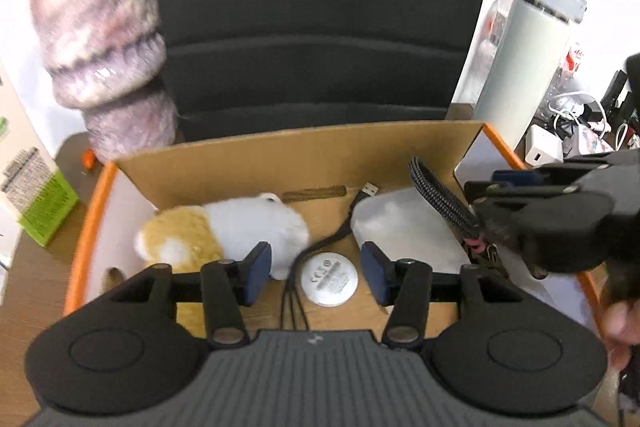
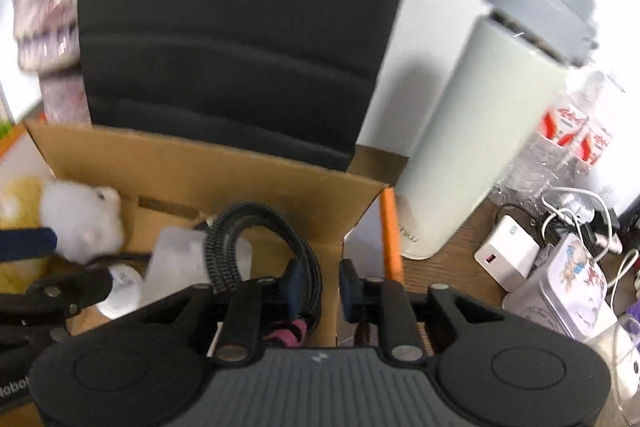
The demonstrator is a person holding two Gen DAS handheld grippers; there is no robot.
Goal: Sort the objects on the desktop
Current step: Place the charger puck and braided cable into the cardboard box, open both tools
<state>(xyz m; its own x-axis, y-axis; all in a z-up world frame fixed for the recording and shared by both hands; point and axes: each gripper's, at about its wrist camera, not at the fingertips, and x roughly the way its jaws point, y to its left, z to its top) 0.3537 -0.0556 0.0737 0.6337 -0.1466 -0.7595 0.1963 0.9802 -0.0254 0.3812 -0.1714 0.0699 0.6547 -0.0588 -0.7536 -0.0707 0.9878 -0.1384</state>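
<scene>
An open cardboard box (image 1: 280, 163) with an orange rim holds a white and tan plush toy (image 1: 224, 227), a round white disc (image 1: 329, 279), a white slab (image 1: 400, 223) and a thin black USB cable (image 1: 356, 203). My left gripper (image 1: 316, 269) hangs open above the disc, its pads touching nothing, with the plush beside its left finger. My right gripper (image 2: 320, 285) is over the box's right corner. A coiled braided black cable (image 2: 256, 223) with a pink tie lies between its jaws against the left pad, and a gap shows at the right pad. The left wrist view shows this gripper (image 1: 486, 187) with the coil (image 1: 440, 195).
A black chair back (image 1: 320, 7) rises behind the box. A fuzzy purple stack (image 1: 104, 39) and a green carton (image 1: 44, 203) stand left. Right of the box are a pale flask (image 2: 480, 127), water bottles (image 2: 572, 135), a white charger (image 2: 506, 259), a printed tin (image 2: 572, 283) and tangled cords.
</scene>
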